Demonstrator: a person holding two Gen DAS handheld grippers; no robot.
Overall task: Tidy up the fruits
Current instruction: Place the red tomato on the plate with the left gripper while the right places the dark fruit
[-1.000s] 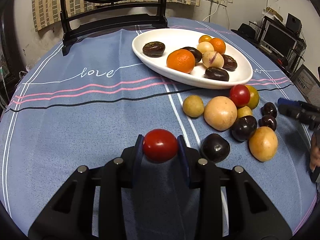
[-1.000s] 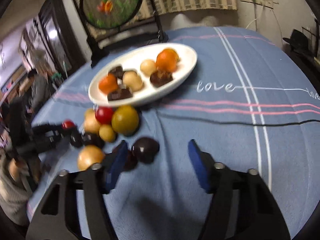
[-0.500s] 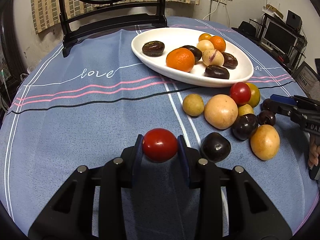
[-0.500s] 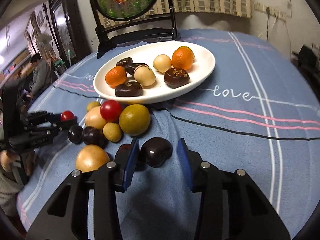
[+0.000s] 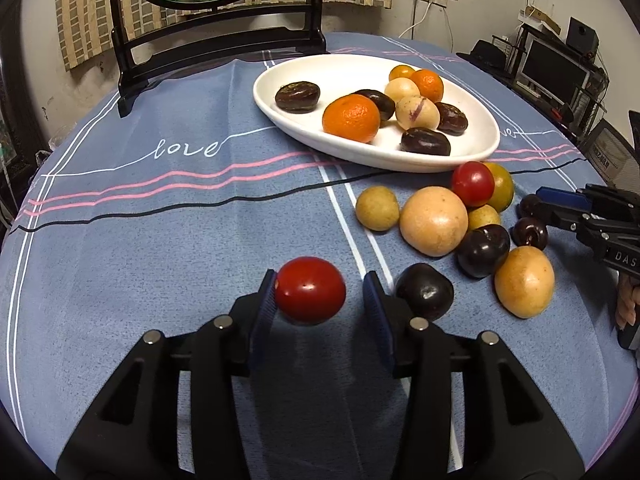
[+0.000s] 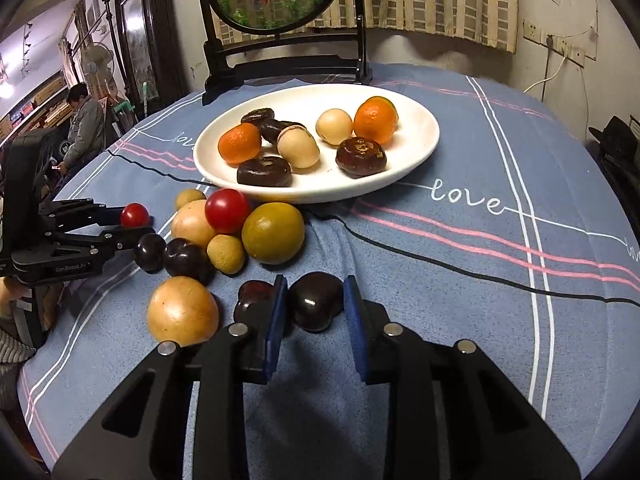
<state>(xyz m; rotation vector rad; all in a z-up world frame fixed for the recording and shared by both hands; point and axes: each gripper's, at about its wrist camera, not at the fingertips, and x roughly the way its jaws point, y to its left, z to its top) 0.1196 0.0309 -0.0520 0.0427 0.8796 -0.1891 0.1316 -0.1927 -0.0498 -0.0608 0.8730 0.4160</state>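
My left gripper (image 5: 320, 300) is open; a red cherry tomato (image 5: 310, 290) touches its left pad, with a gap to the right pad. It also shows in the right wrist view (image 6: 135, 215). My right gripper (image 6: 314, 306) is closed around a dark plum (image 6: 316, 306) that sits on the cloth. A white oval plate (image 5: 476, 154) holds oranges, dark fruits and pale fruits. A pile of loose fruits (image 5: 434, 220) lies in front of the plate.
A dark wooden mirror stand (image 5: 216, 46) is at the table's far edge. A dark plum (image 5: 425, 291) lies just right of my left gripper. A yellow fruit (image 6: 183, 311) and another dark fruit (image 6: 252, 300) lie left of my right gripper.
My left gripper's jaws have opened, freeing the tomato on its right side. My right gripper has moved forward and closed from wide open onto the dark plum.
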